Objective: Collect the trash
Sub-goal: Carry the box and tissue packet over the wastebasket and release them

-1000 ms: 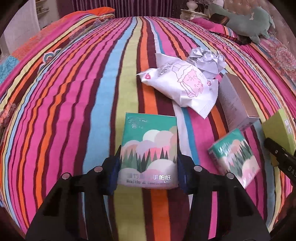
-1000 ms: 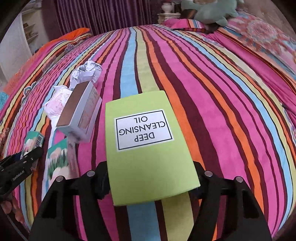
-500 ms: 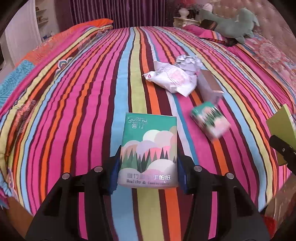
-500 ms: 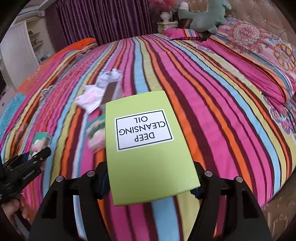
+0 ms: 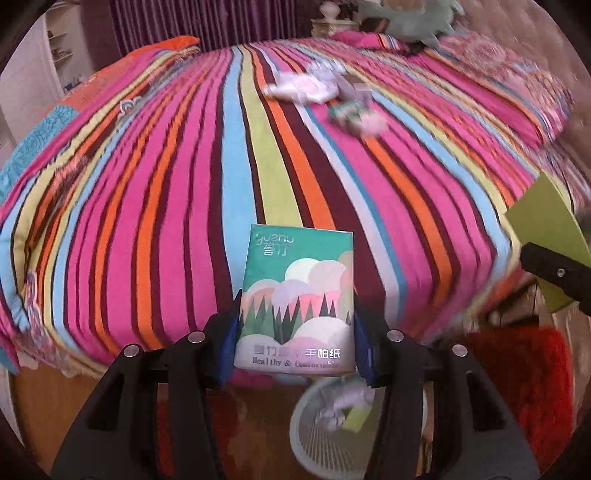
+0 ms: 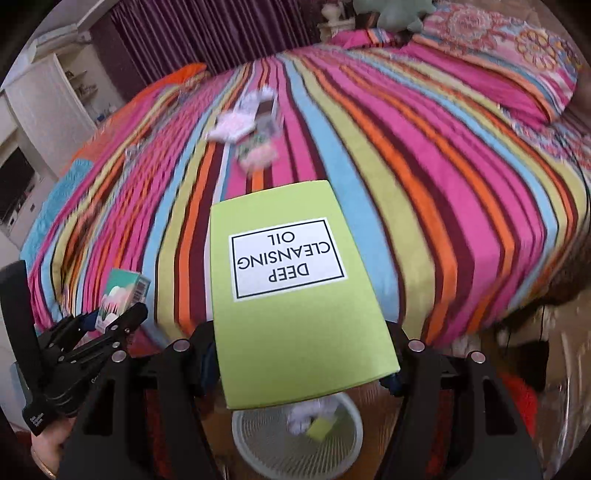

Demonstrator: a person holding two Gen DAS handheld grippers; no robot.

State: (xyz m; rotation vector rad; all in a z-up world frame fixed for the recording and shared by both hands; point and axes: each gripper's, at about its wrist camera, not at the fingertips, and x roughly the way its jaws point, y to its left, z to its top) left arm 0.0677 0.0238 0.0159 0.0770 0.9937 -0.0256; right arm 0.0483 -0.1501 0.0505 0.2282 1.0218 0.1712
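My left gripper is shut on a green tissue pack and holds it off the foot of the striped bed, above a white slatted trash basket. My right gripper is shut on a lime green "Deep Cleansing Oil" box, held above the same basket. The basket holds crumpled white paper and a small green box. More trash lies far up the bed: a white wrapper, a second tissue pack and a grey box.
The basket stands on a wood floor beside a red shaggy rug. Pillows and a green plush toy lie at the bed's head. A white cabinet stands at the left. The left gripper also shows in the right wrist view.
Both grippers have pulled back from the middle of the bed to beyond its foot, each carrying its item. The trash basket has come into view beneath them.
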